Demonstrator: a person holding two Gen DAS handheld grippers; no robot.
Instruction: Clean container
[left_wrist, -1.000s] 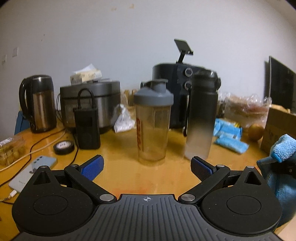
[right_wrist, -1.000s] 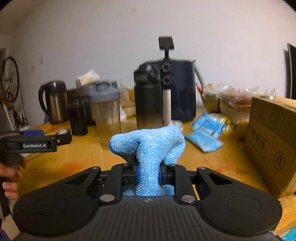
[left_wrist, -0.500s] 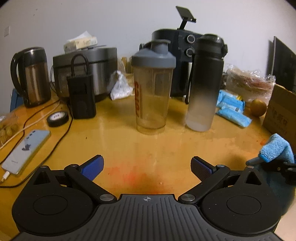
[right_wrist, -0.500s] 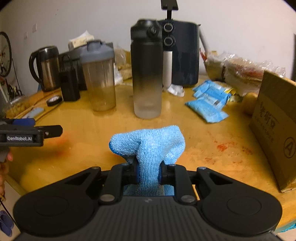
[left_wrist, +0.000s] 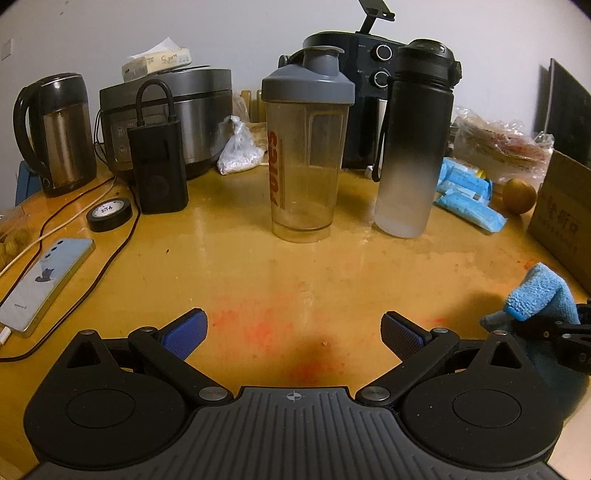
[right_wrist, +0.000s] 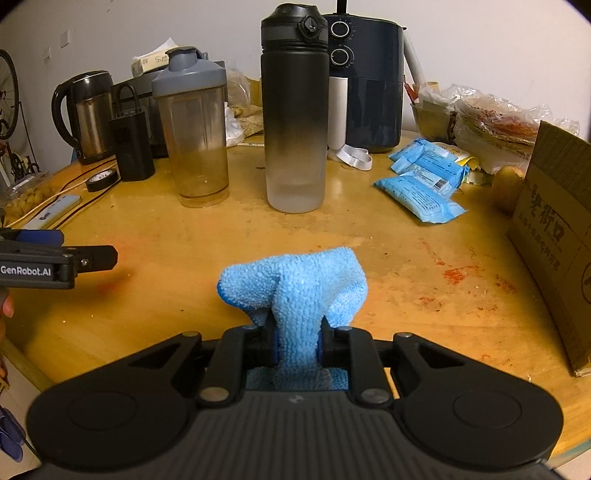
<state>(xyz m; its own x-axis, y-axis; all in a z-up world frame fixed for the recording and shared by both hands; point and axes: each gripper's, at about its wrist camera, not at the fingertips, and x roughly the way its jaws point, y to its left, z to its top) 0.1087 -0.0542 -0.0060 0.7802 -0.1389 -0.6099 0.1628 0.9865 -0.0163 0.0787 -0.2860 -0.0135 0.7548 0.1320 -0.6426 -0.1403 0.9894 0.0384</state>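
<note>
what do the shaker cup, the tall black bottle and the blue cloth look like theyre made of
Shaker cup: probably clear plastic, cloudy and tinted brownish, since the appliance behind shows through; matte grey plastic lid.
Tall black bottle: likely frosted plastic or glass; it fades from opaque black to translucent at the base, with a dull sheen.
Blue cloth: looks like microfibre, with a fuzzy looped pile.

Dim warm light, sharp focus, fisheye-bent edges, dark corners.
</note>
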